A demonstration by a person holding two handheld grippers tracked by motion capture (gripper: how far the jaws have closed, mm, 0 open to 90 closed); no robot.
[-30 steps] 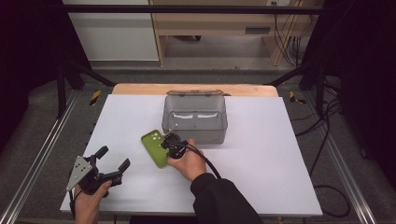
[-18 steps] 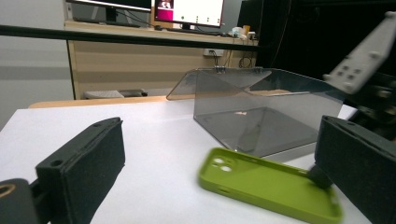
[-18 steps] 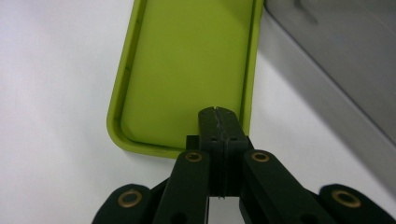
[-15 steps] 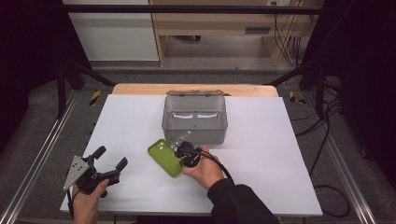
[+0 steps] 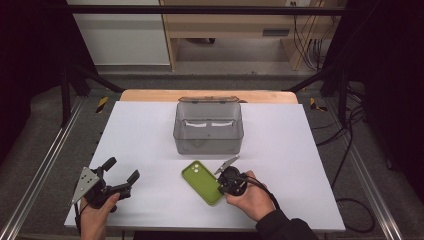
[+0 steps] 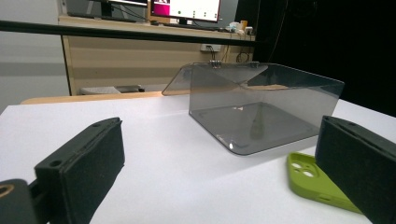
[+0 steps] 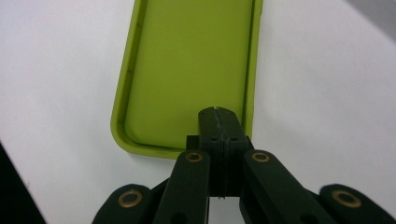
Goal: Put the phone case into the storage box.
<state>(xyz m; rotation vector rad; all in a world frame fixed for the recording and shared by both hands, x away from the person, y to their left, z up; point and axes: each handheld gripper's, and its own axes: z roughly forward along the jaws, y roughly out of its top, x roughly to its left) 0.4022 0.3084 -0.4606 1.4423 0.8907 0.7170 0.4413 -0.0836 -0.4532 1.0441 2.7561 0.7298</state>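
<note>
We take the grey clear box as our landmark: the green phone case lies flat on the white surface just in front of it, on the person's side, a little toward its right-hand corner as the high view shows it. The case's long axis runs on a slant, camera cut-out end toward the box, the other end toward the person. The right tool sits at that nearer end; in the right gripper view its jaws stand pressed together over the case's rim, so we judge them shut on the edge (whether the rim is truly pinched or merely under the tips is hard to tell at this angle). The left tool rests well to the left of the box and nearer the person, jaws spread wide with nothing between them; its own view looks across the surface at the box and the camera end of the case. The right hand is plainly the nearer one, and any move toward the box would run along the case's long axis.
</note>
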